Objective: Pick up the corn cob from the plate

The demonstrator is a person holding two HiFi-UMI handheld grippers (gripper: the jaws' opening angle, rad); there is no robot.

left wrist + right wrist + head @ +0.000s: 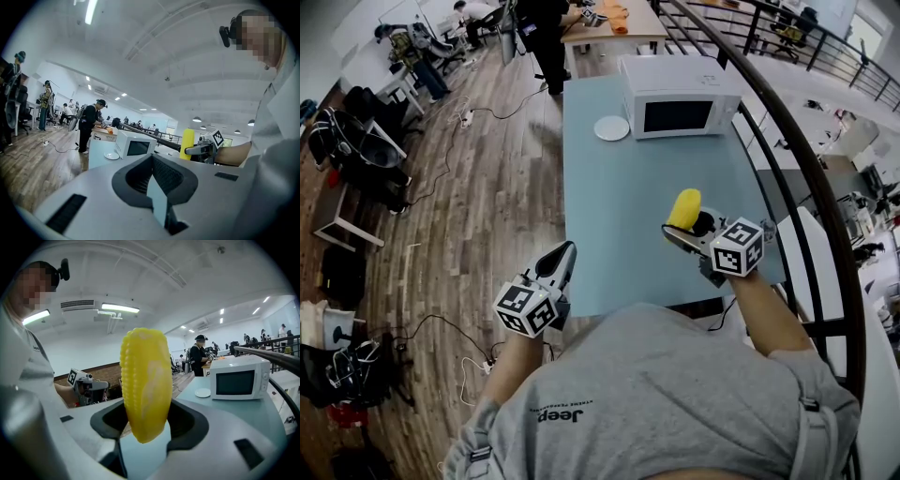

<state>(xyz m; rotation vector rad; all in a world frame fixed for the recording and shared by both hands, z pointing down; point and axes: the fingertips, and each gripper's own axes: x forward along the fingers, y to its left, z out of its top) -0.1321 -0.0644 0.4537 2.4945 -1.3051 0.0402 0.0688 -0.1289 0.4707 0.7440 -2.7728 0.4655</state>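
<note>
A yellow corn cob stands upright in my right gripper, whose jaws are shut on its lower part, above the near right of the blue-grey table. In the right gripper view the corn cob fills the middle between the jaws of the right gripper. A small white plate lies empty at the table's far end, beside the microwave. My left gripper hangs off the table's near left edge, jaws together, with nothing in them. The left gripper view shows the corn cob off to its right.
A white microwave stands at the far end of the table. A dark curved railing runs along the right side. Wooden floor with cables lies to the left. A person works at another table beyond.
</note>
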